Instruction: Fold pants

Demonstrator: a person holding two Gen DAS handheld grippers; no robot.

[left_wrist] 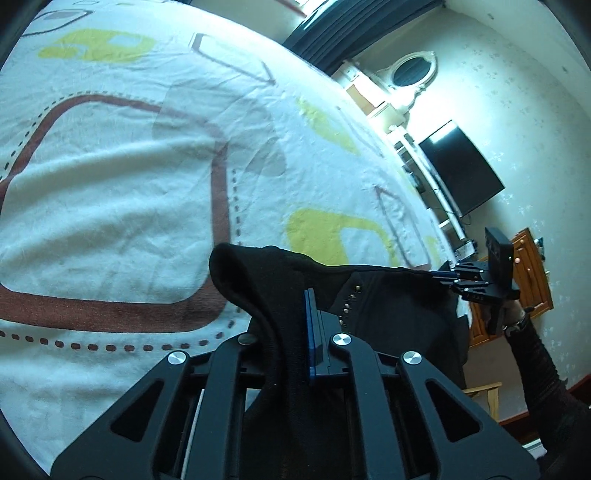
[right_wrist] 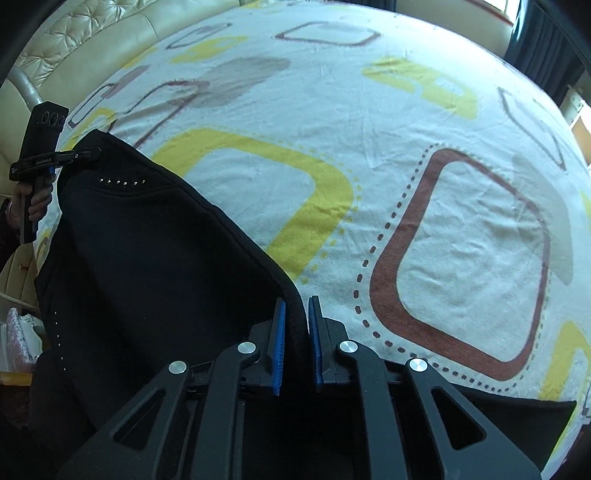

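Observation:
Black pants with a row of small metal studs hang over the near edge of a bed. In the left wrist view my left gripper is shut on a bunched fold of the waistband. The cloth drapes over one finger and hides it; only one blue pad shows. The right gripper grips the far end of the same edge. In the right wrist view the pants stretch leftward, and my right gripper is shut on their hem edge between its blue pads. The left gripper holds the far corner.
The bed sheet is white with yellow and brown rounded squares, lightly wrinkled. A dark TV, an oval mirror and a wooden cabinet stand by the wall. A cream tufted headboard lies beyond the bed.

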